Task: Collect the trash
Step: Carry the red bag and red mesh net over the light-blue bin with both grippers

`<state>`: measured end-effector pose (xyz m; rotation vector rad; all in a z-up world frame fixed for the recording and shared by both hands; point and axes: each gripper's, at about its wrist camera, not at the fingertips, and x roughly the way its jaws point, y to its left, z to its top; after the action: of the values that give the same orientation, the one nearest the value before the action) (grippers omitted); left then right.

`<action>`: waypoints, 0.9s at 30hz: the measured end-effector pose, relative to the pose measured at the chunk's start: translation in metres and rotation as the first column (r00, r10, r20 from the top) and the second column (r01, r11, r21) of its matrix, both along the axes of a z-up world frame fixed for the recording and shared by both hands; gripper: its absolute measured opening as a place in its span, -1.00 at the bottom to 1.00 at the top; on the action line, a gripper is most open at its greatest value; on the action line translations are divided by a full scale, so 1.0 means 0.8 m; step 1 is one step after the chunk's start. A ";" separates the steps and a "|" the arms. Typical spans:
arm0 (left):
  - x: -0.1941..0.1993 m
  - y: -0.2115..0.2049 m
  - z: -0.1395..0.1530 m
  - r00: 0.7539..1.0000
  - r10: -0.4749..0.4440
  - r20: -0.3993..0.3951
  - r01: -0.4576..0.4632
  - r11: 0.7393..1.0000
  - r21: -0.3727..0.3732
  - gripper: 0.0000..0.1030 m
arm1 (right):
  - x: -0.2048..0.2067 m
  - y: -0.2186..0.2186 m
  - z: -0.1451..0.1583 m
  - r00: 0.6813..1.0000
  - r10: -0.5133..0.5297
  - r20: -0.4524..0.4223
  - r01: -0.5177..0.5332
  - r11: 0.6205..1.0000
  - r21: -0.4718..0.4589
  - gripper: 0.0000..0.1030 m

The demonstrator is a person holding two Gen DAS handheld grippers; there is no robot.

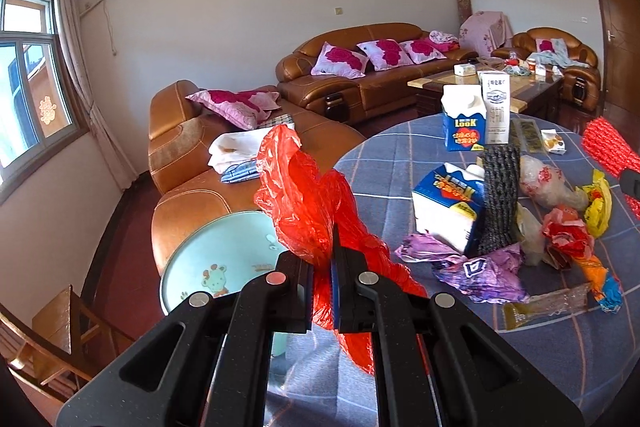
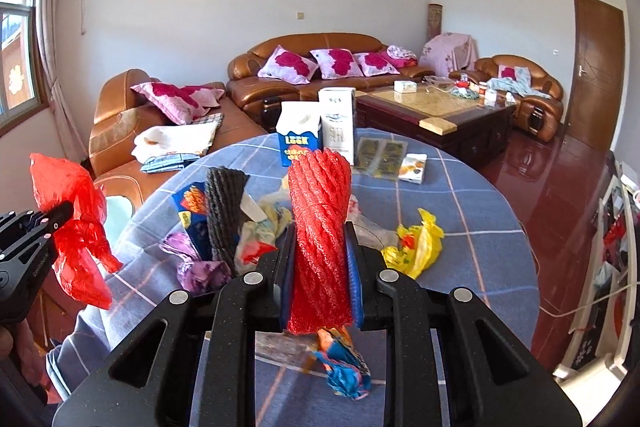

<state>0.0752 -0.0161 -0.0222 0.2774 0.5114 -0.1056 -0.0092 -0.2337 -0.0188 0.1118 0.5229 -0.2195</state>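
Observation:
My left gripper (image 1: 323, 267) is shut on a crumpled red plastic bag (image 1: 304, 195), held up over the near-left edge of the round table (image 1: 400, 155) with its blue checked cloth. In the right wrist view this bag (image 2: 72, 227) hangs at the far left. My right gripper (image 2: 320, 255) is shut on a red foam net sleeve (image 2: 320, 219), lifted above the table. Below lies a trash heap: a black foam net (image 2: 224, 211), a tipped blue carton (image 1: 448, 207), purple wrappers (image 1: 480, 267), a yellow bag (image 2: 416, 243) and a blue-orange wrapper (image 2: 344, 367).
Two upright cartons (image 2: 300, 135) and flat packets (image 2: 380, 155) stand at the table's far side. A pale green round stool (image 1: 224, 267) sits left of the table by the leather sofa (image 1: 192, 155). A wooden chair (image 1: 52, 339) is lower left, a coffee table (image 2: 440, 107) beyond.

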 end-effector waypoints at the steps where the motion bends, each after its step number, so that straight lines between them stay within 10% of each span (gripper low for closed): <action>1: 0.003 0.004 0.001 1.000 0.010 0.001 -0.010 1.000 0.004 -0.89 | 0.004 0.005 0.002 1.000 0.014 0.004 -0.014 1.000 -0.002 -0.56; 27: 0.086 0.102 0.005 0.969 0.245 -0.017 -0.244 0.969 0.046 -0.89 | 0.142 0.114 0.025 0.960 0.275 0.050 -0.274 0.961 -0.029 -0.56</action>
<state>0.1438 0.0657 -0.0185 0.2535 0.5672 0.1426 0.1043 -0.1425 0.0016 0.0231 0.4770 0.0497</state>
